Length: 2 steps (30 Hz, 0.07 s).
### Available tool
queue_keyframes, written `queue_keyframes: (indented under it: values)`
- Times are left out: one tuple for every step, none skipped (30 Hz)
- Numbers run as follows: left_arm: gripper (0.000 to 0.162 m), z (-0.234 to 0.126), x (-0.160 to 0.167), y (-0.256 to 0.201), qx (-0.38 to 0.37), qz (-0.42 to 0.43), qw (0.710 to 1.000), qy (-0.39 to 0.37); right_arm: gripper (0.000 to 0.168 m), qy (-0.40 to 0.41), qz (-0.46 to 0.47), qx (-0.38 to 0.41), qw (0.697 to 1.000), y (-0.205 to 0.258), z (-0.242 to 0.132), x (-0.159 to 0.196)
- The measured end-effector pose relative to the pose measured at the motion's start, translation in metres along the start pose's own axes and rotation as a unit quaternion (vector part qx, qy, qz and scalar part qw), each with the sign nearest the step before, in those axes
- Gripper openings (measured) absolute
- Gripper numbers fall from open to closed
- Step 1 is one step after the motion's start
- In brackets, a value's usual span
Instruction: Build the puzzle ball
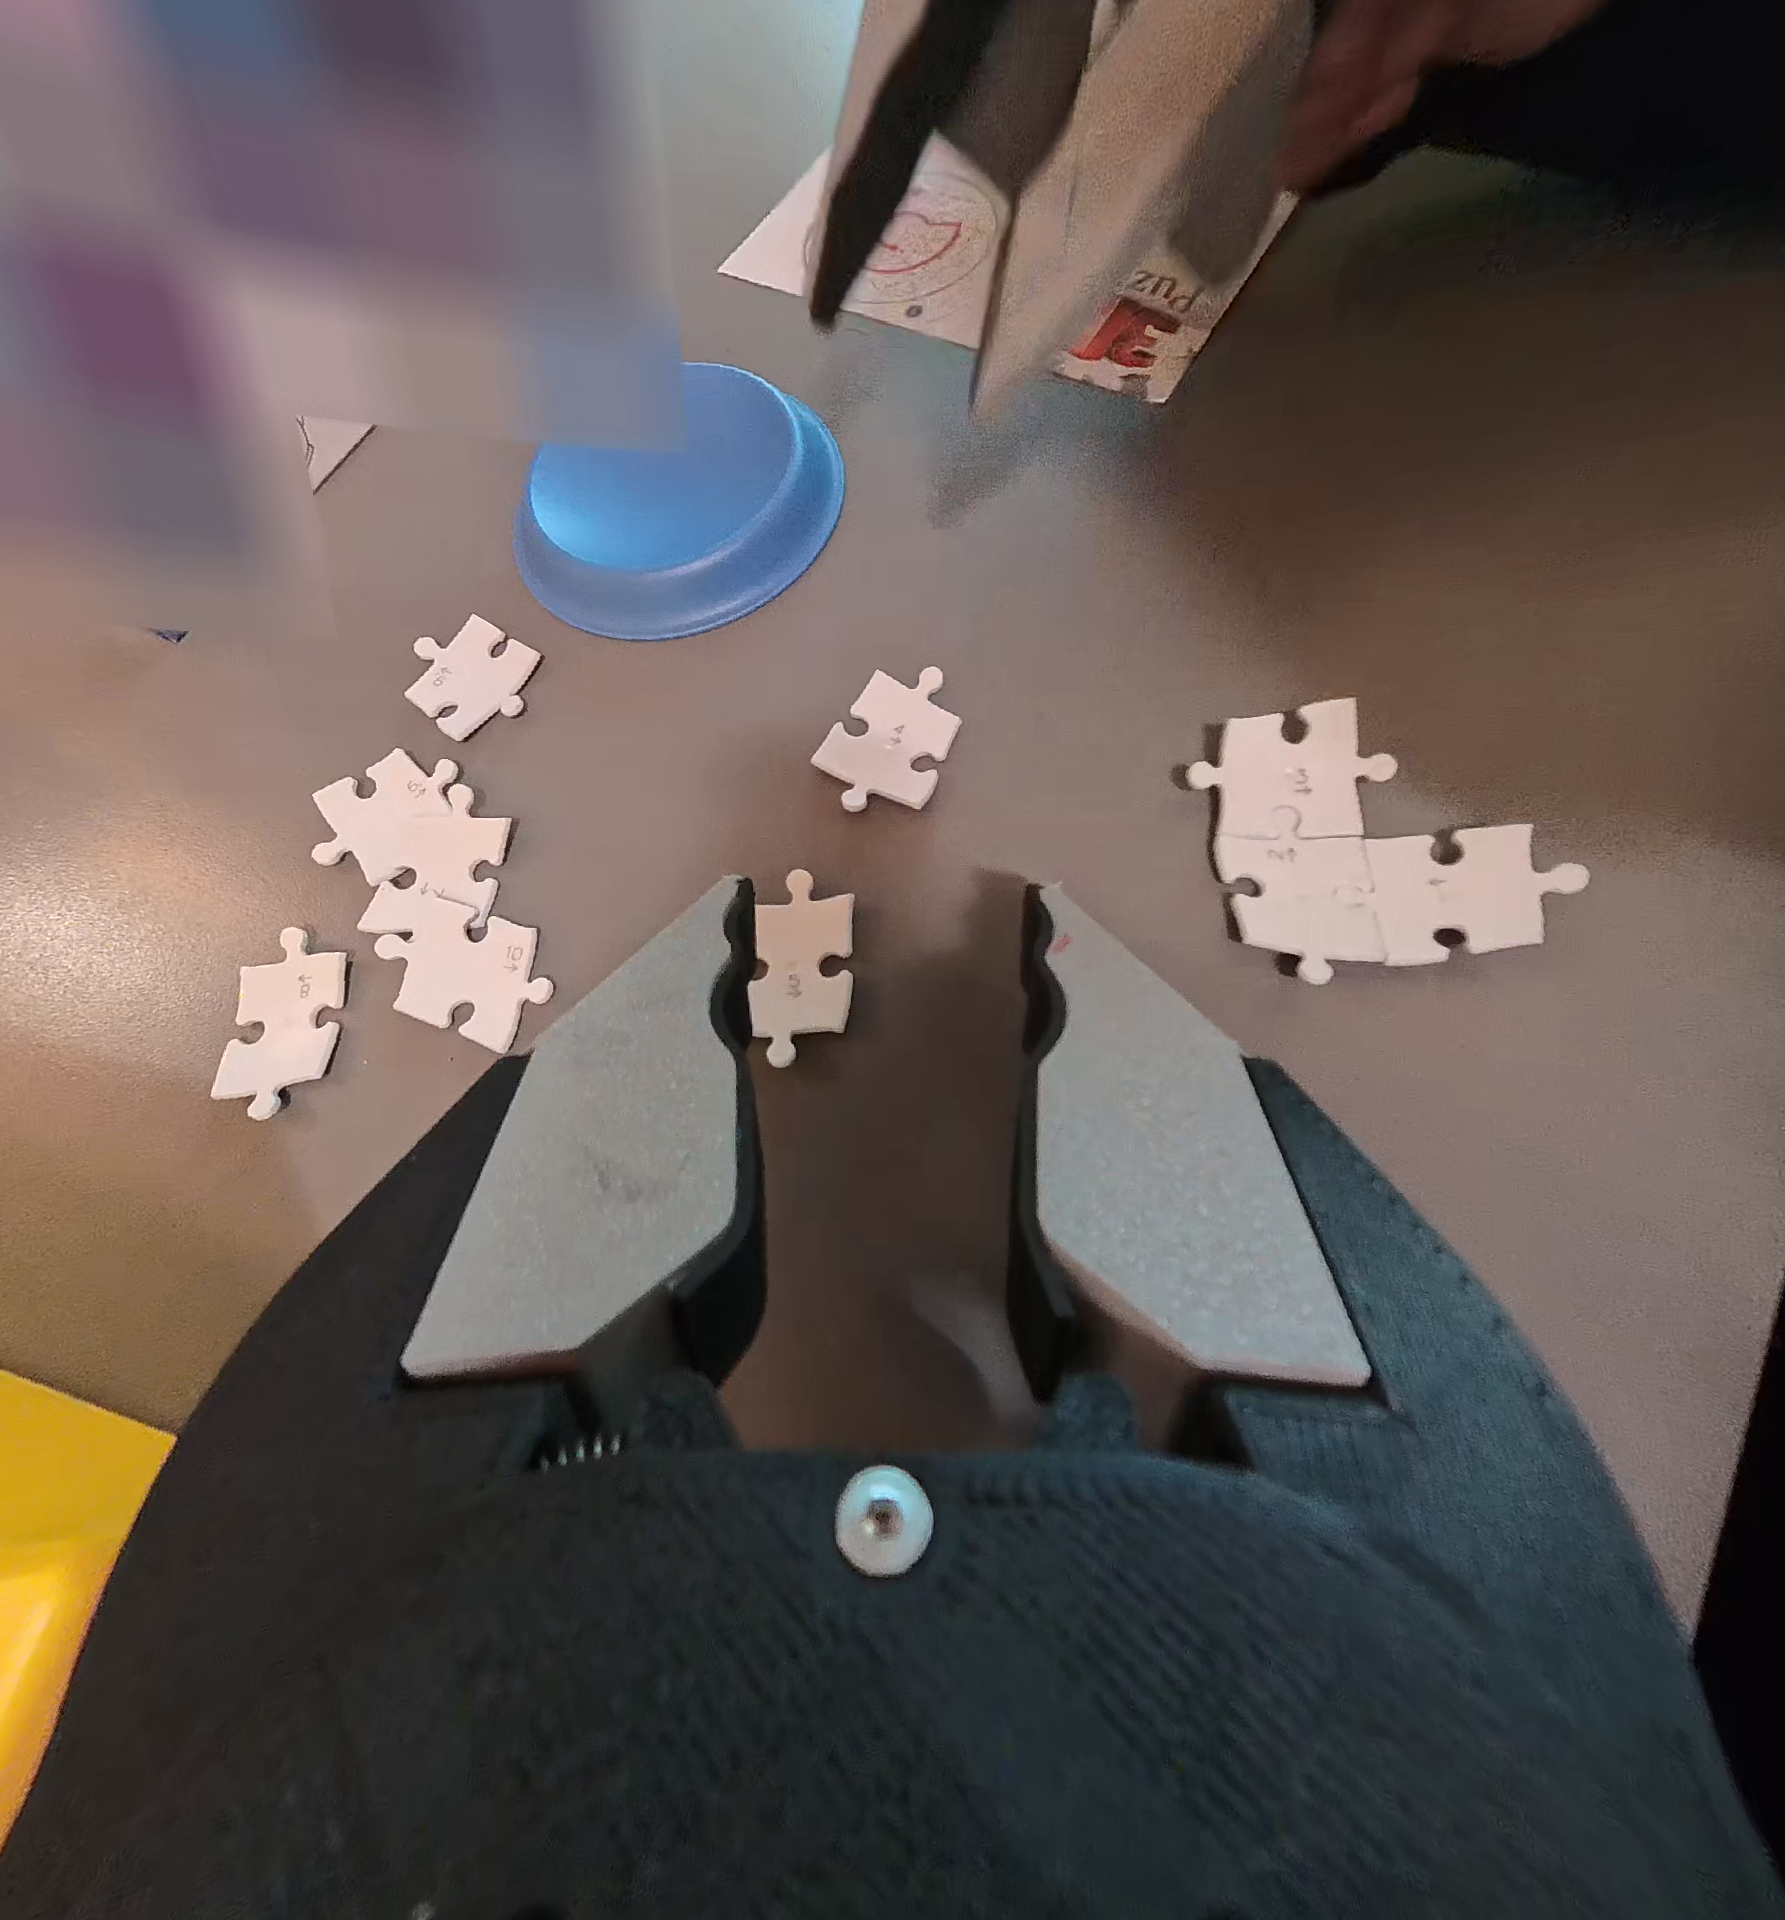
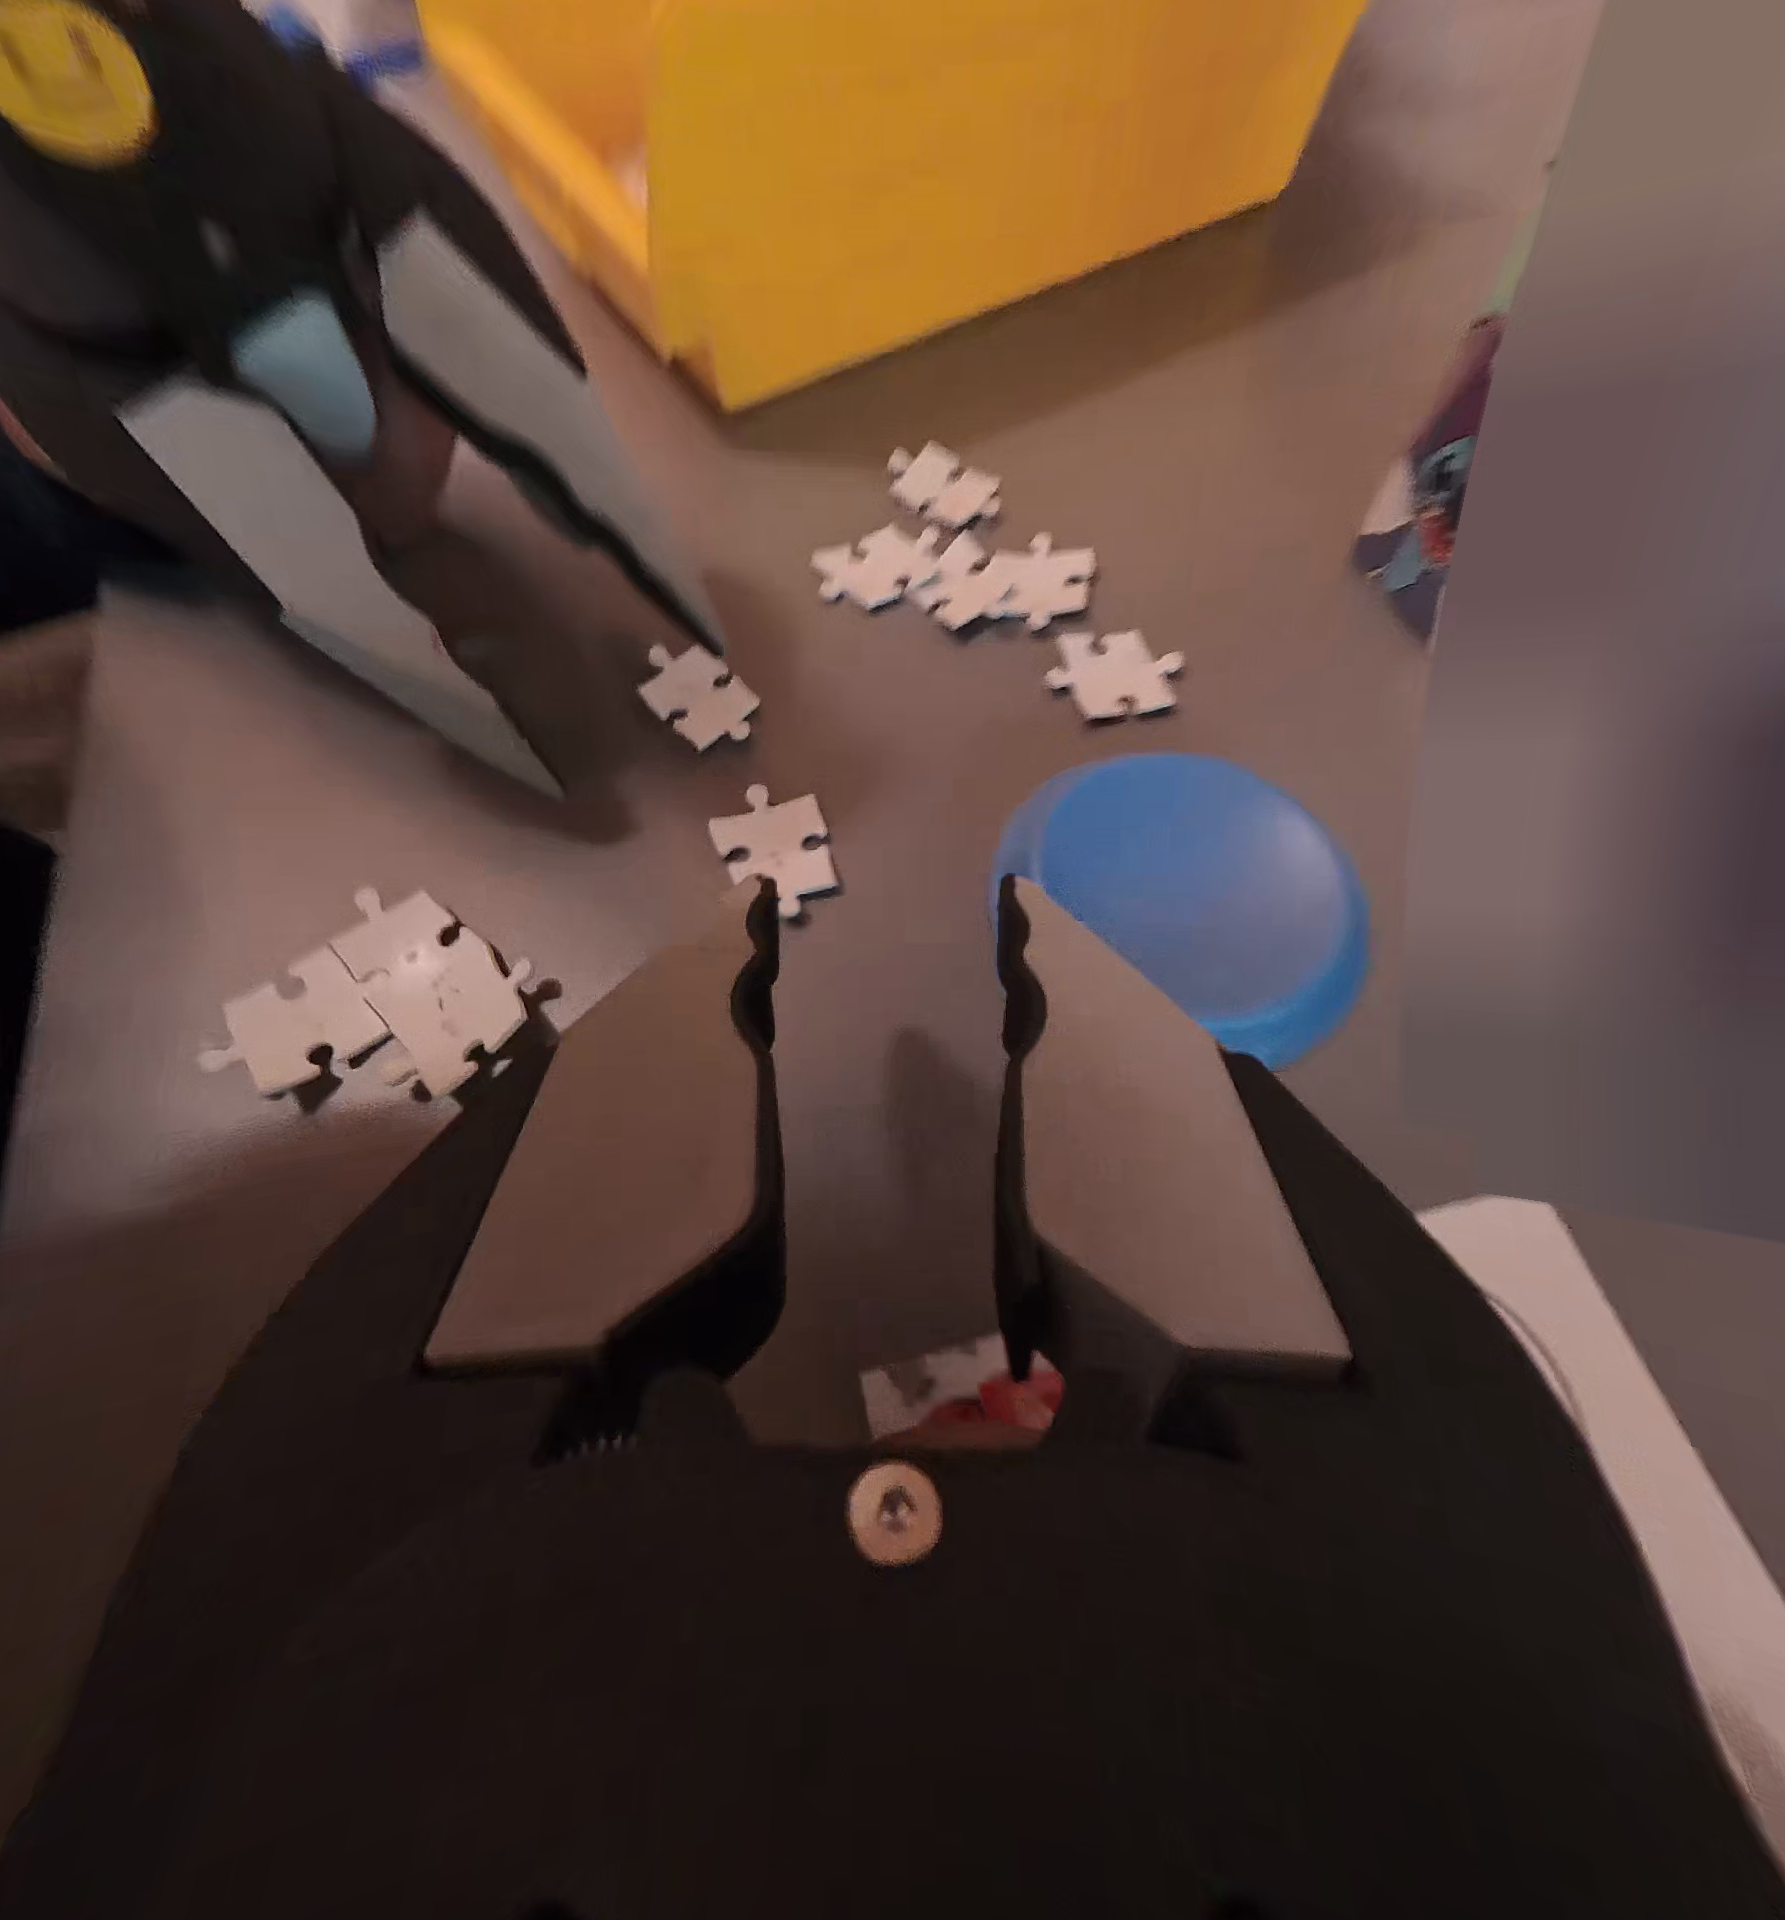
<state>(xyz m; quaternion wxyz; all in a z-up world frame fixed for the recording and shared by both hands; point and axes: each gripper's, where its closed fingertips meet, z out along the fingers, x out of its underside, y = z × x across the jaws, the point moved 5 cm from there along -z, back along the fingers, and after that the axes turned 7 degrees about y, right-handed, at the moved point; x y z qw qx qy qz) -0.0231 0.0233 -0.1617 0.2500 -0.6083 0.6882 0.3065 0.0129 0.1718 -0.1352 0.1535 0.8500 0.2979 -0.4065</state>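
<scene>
White puzzle pieces lie face-down on the grey table (image 1: 1127,582). My left gripper (image 1: 886,899) is open and low over it. One loose piece (image 1: 800,966) lies between its fingers, against the left finger. Another single piece (image 1: 888,740) lies just ahead. Three joined pieces (image 1: 1366,842) lie to the right. My right gripper (image 2: 886,899) is open and empty, its left fingertip by a single piece (image 2: 776,847). It also shows at the top of the left wrist view (image 1: 909,358). The left gripper (image 2: 628,722) shows in the right wrist view with a piece (image 2: 699,694) at its tip.
A blue round stand (image 1: 680,509) sits behind the pieces, also in the right wrist view (image 2: 1189,904). A cluster of loose pieces (image 1: 431,873) lies at the left. A yellow box (image 2: 919,187) stands beyond them. Printed paper sheets (image 1: 867,260) lie under the right gripper.
</scene>
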Motion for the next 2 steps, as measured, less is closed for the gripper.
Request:
queue_keyframes:
  values:
    - [0.049,-0.0001,0.0,-0.0001,0.0,0.0,1.0,0.0,0.039,0.019,-0.012,0.0,1.0,0.005,0.0105,0.0016]
    - [0.049,-0.0002,0.0,-0.0001,0.0,0.0,1.0,-0.001,0.039,0.033,-0.021,-0.001,0.999,0.0093,0.0187,0.0019]
